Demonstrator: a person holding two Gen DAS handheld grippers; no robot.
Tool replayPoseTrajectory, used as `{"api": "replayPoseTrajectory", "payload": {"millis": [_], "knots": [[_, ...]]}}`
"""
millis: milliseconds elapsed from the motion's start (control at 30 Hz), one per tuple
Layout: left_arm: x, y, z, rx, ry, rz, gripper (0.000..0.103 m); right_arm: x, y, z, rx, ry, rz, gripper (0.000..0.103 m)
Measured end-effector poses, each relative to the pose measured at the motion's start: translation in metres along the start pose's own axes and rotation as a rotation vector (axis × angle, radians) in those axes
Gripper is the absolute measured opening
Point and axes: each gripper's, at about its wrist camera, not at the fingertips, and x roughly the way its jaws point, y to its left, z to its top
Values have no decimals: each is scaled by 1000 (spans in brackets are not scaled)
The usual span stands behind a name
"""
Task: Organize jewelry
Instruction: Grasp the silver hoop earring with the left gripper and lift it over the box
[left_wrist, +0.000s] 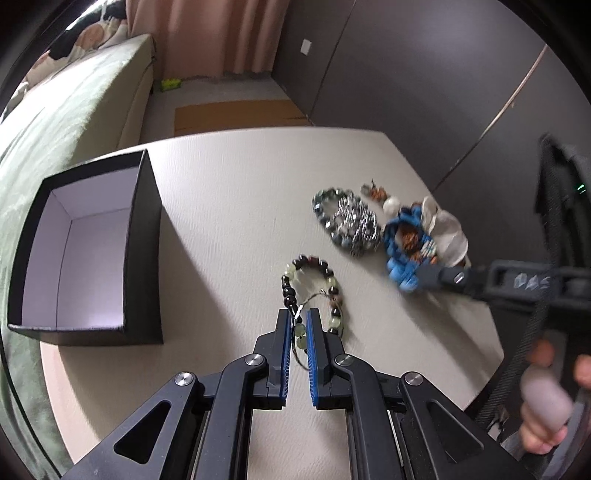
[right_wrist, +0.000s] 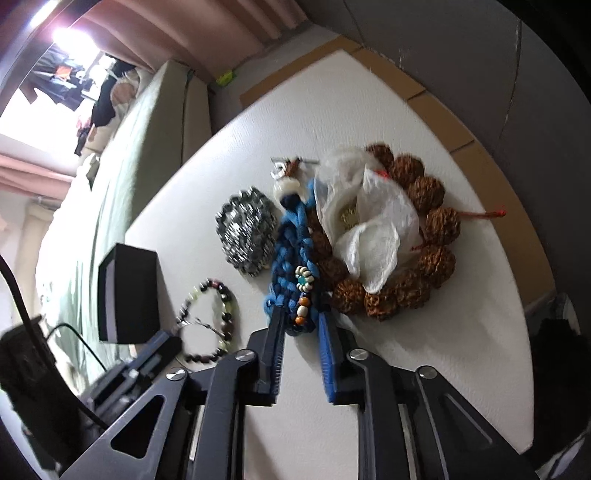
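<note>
Left gripper (left_wrist: 300, 314) jaws nearly together, pinching cord of green-and-dark bead bracelet (left_wrist: 314, 280) on tabletop (left_wrist: 229, 192). Right gripper (right_wrist: 301, 314) jaws narrow, clamped on blue braided bracelet (right_wrist: 291, 243). Open black box (left_wrist: 85, 251) at 9 o'clock.

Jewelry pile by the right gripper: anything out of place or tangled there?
Yes. A crumpled white bag sits on the brown walnut-bead bracelet, covering its middle, and the blue braided bracelet overlaps that bracelet's edge. The silver bracelet lies beside them.

I see a green-covered bed (left_wrist: 62, 110) beside the tabletop (left_wrist: 229, 192). Pink curtains (left_wrist: 207, 33) hang beyond. Flat cardboard (left_wrist: 236, 116) lies on the floor.
</note>
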Motion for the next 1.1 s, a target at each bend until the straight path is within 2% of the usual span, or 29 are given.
{"api": "replayPoseTrajectory", "payload": {"millis": [133, 300, 467, 500, 533, 600, 767, 967, 1100], "knots": [[2, 2, -9, 2, 34, 7, 8, -14, 5, -3, -17, -33, 16, 17], [2, -1, -18, 15, 40, 24, 8, -23, 6, -11, -33, -43, 25, 17], [-4, -10, -16, 44, 15, 27, 12, -32, 3, -16, -35, -44, 30, 17], [-6, -12, -15, 49, 9, 30, 24, -35, 2, -16, -36, -48, 26, 17], [-6, -12, -15, 44, 7, 29, 51, -37, 0, -16, -35, -52, 25, 17], [-8, -13, -13, 14, -17, 25, 82, -43, -6, -15, -21, -60, 28, 18], [-4, -24, -8, 2, -40, 61, 84, -55, -18, -13, 0, -82, 18, 18], [23, -42, -9, 24, 1, 156, 83, -74, -28, -12, 6, -120, 33, 18], [36, -48, -12, 43, 22, 223, 72, -83, -34, -10, 1, -135, 51, 18]]}}
